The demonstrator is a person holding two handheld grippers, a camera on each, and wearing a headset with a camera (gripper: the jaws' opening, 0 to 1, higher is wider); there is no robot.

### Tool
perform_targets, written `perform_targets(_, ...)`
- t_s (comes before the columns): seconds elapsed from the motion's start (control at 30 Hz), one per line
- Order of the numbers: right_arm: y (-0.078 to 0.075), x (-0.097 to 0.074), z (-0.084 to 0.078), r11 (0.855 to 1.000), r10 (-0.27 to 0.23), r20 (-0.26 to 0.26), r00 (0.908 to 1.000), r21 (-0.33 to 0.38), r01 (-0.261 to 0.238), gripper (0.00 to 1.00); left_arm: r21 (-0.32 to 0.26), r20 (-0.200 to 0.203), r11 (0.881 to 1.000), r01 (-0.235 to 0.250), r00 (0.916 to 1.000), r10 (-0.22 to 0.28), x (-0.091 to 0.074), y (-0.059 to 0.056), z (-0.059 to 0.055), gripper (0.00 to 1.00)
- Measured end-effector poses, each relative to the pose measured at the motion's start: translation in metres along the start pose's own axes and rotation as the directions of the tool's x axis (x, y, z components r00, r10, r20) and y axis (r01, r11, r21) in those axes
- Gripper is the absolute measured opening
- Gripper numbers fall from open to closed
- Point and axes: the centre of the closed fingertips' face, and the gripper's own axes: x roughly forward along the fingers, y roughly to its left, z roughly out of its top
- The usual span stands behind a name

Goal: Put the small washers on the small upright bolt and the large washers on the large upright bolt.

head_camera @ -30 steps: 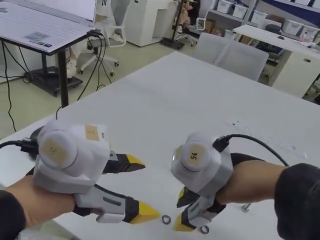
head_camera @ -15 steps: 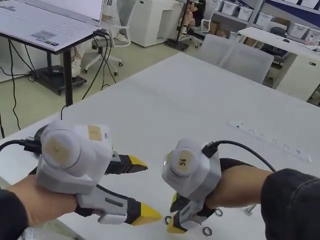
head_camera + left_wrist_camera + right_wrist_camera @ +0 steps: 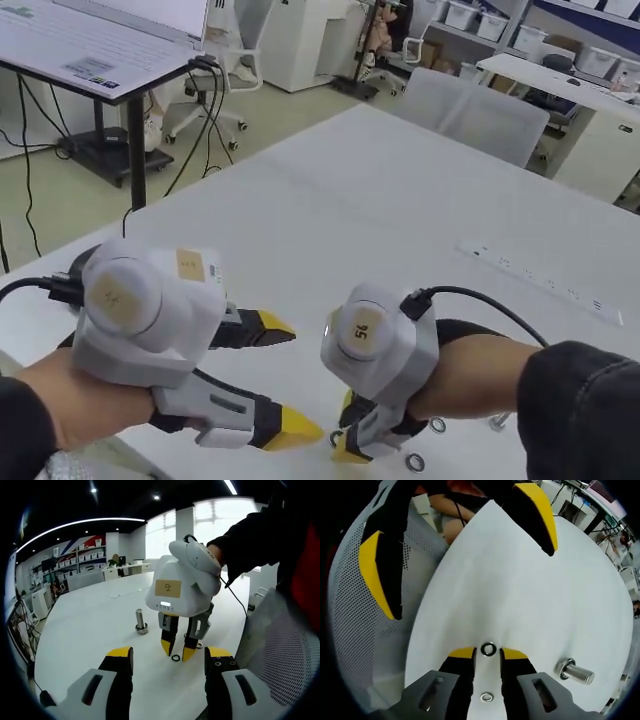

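At the near edge of the white worktop [image 3: 400, 200], the head view shows the left claw [image 3: 283, 377] spread wide and the right claw [image 3: 346, 432] pointing down. In the left gripper view, a washer [image 3: 176, 657] lies between the right claw's tips, near an upright bolt [image 3: 140, 621]. In the right gripper view, that claw is narrow, with the washer lying in its gap.

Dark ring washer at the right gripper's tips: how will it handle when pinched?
The small dark metal ring washer lies flat on the smooth white table, so it probably slides or skates away rather than lifting cleanly. It looks thin and rigid: likely light, won't deform, but offers little edge for the right gripper. Tipped on edge, it could roll.
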Motion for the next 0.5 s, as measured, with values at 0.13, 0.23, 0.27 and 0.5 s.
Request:
perform_targets(0.13, 0.0006, 0.0002, -0.0001, 1.0, -0.003, -0.007, 1.0, -0.009, 0.003, 0.2, 0.0, 0.002, 1.0, 0.001, 1.0, -0.001, 0.0005, 0.0002, 0.0, 0.56)
perform_targets(0.23, 0.002, 0.0, -0.0005, 1.0, -0.003, -0.008, 1.0, -0.015, 0.003, 0.18, -0.002, 0.004, 1.0, 0.001, 1.0, -0.001, 0.0008, -0.0001, -0.0002, 0.56)
perform_targets(0.27, 0.0023, -0.0002, -0.0006, 1.0, -0.005, -0.007, 1.0, -0.015, 0.005, 0.17, -0.003, 0.005, 1.0, 0.002, 1.0, -0.002, 0.0009, -0.0003, -0.0002, 0.56)
perform_targets(0.5, 0.002, -0.0007, -0.0013, 1.0, -0.01, -0.008, 0.9999, -0.02, 0.01, 0.15, -0.003, 0.008, 1.0, 0.003, 1.0, -0.003, 0.0011, -0.0011, -0.0001, 0.56)
